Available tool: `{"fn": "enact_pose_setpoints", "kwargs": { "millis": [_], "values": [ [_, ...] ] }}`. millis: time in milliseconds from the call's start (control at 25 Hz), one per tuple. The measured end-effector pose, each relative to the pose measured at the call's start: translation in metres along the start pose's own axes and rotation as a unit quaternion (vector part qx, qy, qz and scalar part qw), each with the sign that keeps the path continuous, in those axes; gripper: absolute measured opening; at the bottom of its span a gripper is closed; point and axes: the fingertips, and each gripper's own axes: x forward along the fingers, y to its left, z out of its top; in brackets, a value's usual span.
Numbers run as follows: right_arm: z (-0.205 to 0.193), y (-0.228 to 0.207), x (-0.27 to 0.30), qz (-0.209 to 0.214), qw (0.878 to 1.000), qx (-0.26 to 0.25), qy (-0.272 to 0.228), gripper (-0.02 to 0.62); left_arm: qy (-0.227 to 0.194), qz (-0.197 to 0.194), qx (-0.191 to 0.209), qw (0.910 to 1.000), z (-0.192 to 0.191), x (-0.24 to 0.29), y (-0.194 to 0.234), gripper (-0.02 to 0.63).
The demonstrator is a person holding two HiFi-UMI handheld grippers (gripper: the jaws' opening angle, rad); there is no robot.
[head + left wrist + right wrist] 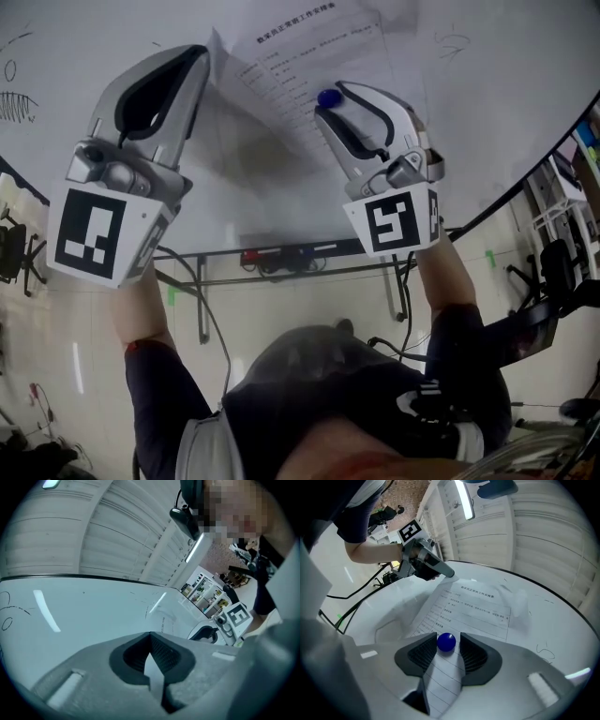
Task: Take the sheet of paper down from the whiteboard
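Note:
A printed sheet of paper point(300, 56) hangs on the whiteboard point(487, 112), held there by a round blue magnet point(328, 97). My left gripper point(202, 52) is shut on the sheet's left edge, and a sliver of paper point(152, 670) shows between its closed jaws. My right gripper point(333, 97) is at the sheet's lower part. In the right gripper view the magnet point(446, 642) sits between the fingers of the right gripper point(447, 637), with a thin gap at one pad. The sheet point(473, 606) runs up the board toward the left gripper point(443, 571).
Handwritten marks point(14, 103) sit at the whiteboard's left. A marker tray point(281, 258) runs along its lower edge above the stand's legs. Shelving and chairs point(562, 206) stand to the right. The person's body fills the bottom of the head view.

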Motion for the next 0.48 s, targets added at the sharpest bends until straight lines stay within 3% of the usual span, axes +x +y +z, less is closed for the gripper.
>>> {"fn": "enact_pose_setpoints", "kwargs": {
  "millis": [80, 240, 360, 480],
  "values": [
    [0.002, 0.004, 0.001, 0.004, 1.000, -0.009, 0.006, 0.124, -0.010, -0.012, -0.004, 0.9999, 0.002, -0.007, -0.003, 0.002],
    [-0.002, 0.001, 0.001, 0.000, 1.000, -0.007, 0.016, 0.123, 0.004, 0.004, -0.010, 0.9999, -0.013, -0.012, 0.007, 0.002],
    [-0.019, -0.022, -0.014, -0.023, 0.999, 0.003, 0.029, 0.123, -0.004, 0.019, -0.031, 0.9993, -0.017, -0.007, 0.014, 0.002],
    [-0.033, -0.060, -0.044, -0.071, 0.996, 0.046, 0.028, 0.123, -0.013, 0.028, -0.047, 0.9984, -0.015, -0.013, 0.024, 0.002]
  ]
}}
